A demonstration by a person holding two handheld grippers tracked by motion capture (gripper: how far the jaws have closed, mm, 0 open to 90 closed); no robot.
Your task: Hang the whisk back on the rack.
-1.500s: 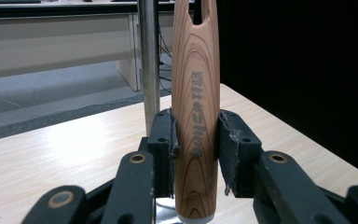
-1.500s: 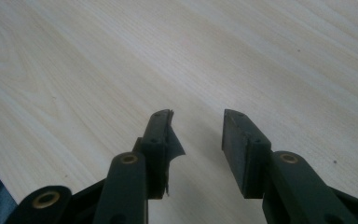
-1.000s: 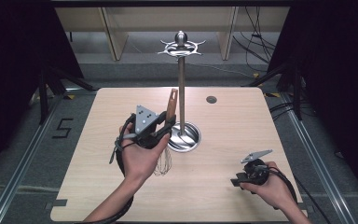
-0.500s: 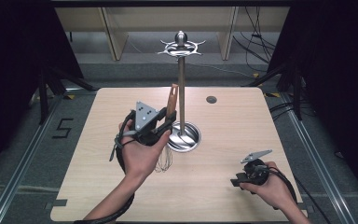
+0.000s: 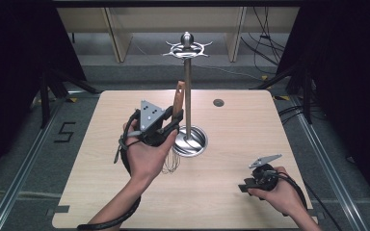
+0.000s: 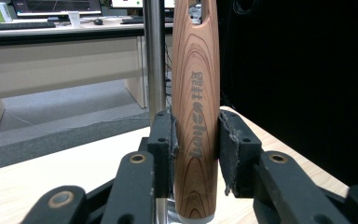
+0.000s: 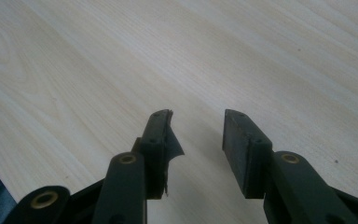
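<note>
While raised, left hand-held gripper (image 6: 196,140) clamps whisk handle (image 6: 196,93).

A whisk with a wooden handle (image 5: 178,100) is held upright just beside the steel pole of a utensil stand (image 5: 188,96), at about nine o'clock of the pole. The handle is brown, grained, printed with dark lettering along its length, and pierced by a slot near its top. Its wire loops (image 5: 170,162) hang below, over the table at about seven o'clock of the stand's round steel base (image 5: 192,141). The pole is topped by a ball and a ring of hooks (image 5: 187,47).
</note>
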